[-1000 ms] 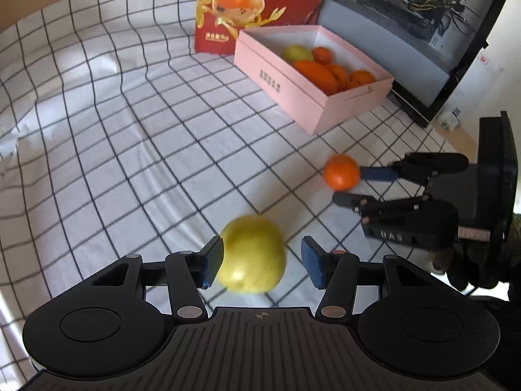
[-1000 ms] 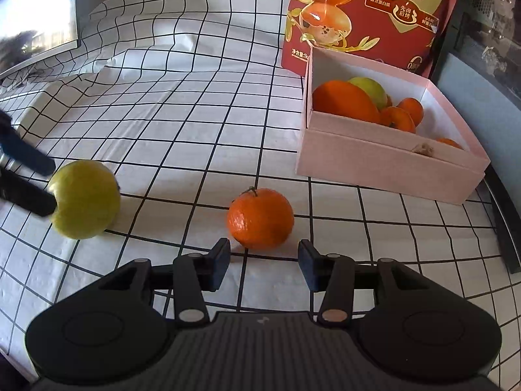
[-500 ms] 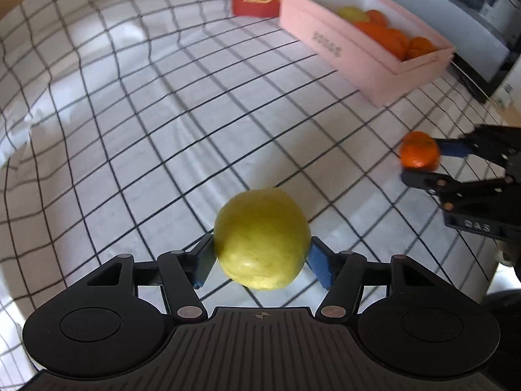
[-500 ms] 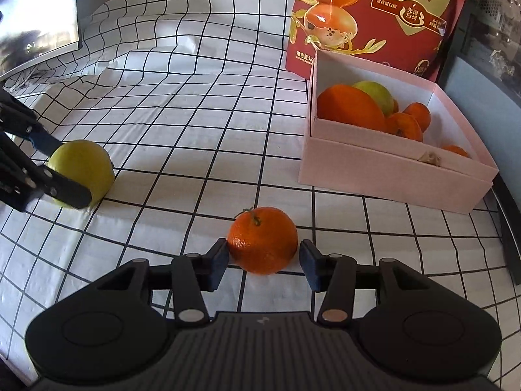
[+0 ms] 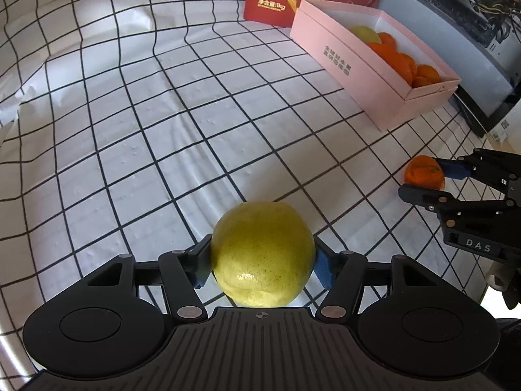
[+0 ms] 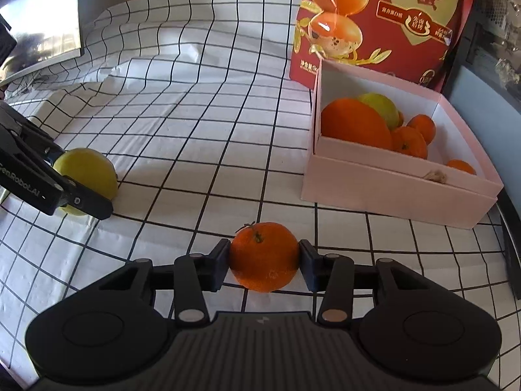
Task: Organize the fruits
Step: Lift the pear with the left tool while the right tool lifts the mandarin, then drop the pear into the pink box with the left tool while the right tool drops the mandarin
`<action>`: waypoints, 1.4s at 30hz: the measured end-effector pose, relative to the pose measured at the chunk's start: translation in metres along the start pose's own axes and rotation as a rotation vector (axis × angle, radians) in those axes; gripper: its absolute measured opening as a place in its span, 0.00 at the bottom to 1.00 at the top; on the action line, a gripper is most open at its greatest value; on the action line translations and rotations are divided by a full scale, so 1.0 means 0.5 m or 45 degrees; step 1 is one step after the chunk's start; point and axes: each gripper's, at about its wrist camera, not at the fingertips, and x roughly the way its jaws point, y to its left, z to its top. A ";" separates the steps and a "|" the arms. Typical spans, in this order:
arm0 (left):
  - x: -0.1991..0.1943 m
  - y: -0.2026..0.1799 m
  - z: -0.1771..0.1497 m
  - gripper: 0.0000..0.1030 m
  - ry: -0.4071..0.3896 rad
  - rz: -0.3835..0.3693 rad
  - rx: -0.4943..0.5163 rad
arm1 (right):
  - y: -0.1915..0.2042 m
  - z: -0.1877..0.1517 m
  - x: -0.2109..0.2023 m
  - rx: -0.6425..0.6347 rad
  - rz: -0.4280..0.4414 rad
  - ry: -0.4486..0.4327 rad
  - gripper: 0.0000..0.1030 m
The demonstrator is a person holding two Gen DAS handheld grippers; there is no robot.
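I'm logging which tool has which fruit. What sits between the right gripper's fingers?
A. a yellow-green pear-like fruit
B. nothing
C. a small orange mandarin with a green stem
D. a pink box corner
C: the right wrist view shows the small round orange mandarin with a green stem pressed between both pads of the right gripper.
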 end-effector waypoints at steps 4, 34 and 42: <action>-0.002 -0.002 -0.012 0.64 -0.043 0.014 -0.026 | -0.007 -0.004 -0.005 0.017 -0.012 -0.002 0.43; -0.038 -0.256 0.429 0.65 -0.475 -0.355 -0.063 | -0.244 0.198 -0.140 0.043 -0.255 -0.333 0.43; 0.179 -0.289 0.523 0.65 -0.218 -0.150 -0.045 | -0.338 0.251 0.014 0.113 -0.195 -0.110 0.43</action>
